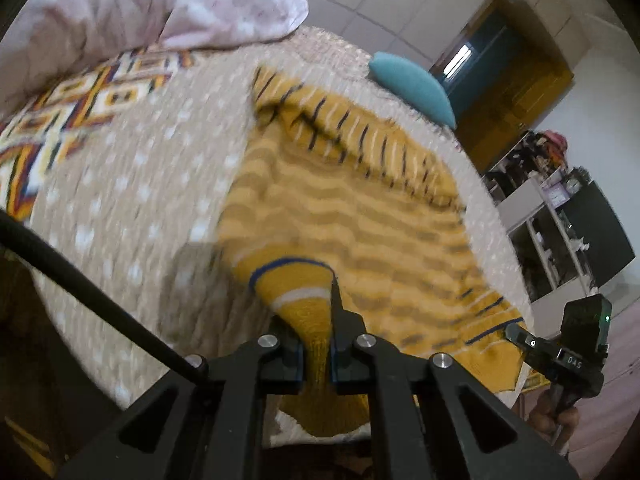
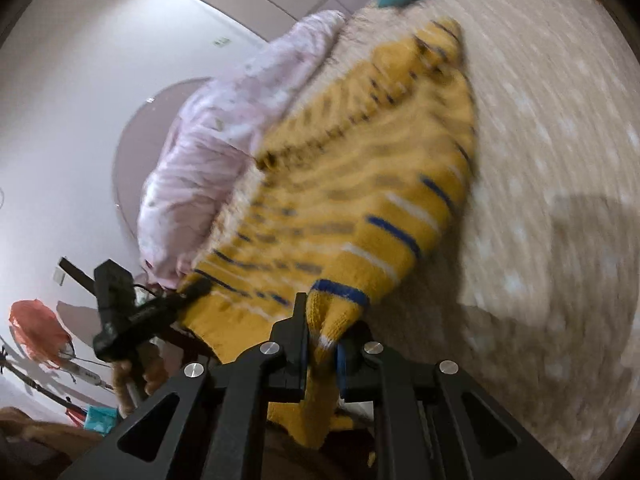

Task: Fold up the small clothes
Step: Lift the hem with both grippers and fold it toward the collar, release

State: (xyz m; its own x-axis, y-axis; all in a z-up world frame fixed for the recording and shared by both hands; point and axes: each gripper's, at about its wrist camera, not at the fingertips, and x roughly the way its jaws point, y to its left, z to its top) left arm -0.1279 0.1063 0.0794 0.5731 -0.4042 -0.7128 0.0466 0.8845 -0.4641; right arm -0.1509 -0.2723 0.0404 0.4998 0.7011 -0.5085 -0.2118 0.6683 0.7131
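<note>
On the bed (image 1: 132,184), seen from the left wrist, a yellow striped sweater (image 1: 340,208) lies spread; the left tongs (image 1: 320,344) are clamped on its blue-edged cuff, and the right tongs (image 1: 516,332) bite its far hem. From the right wrist, the right tongs (image 2: 324,344) pinch another blue-banded cuff, while the left tongs (image 2: 196,286) grip the opposite edge near a pink pillow (image 2: 224,152).

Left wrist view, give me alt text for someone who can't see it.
The left gripper is shut on a cuff of a mustard-yellow striped knitted sweater spread on a beige dotted bedspread; the right gripper pinches its far corner.
</note>
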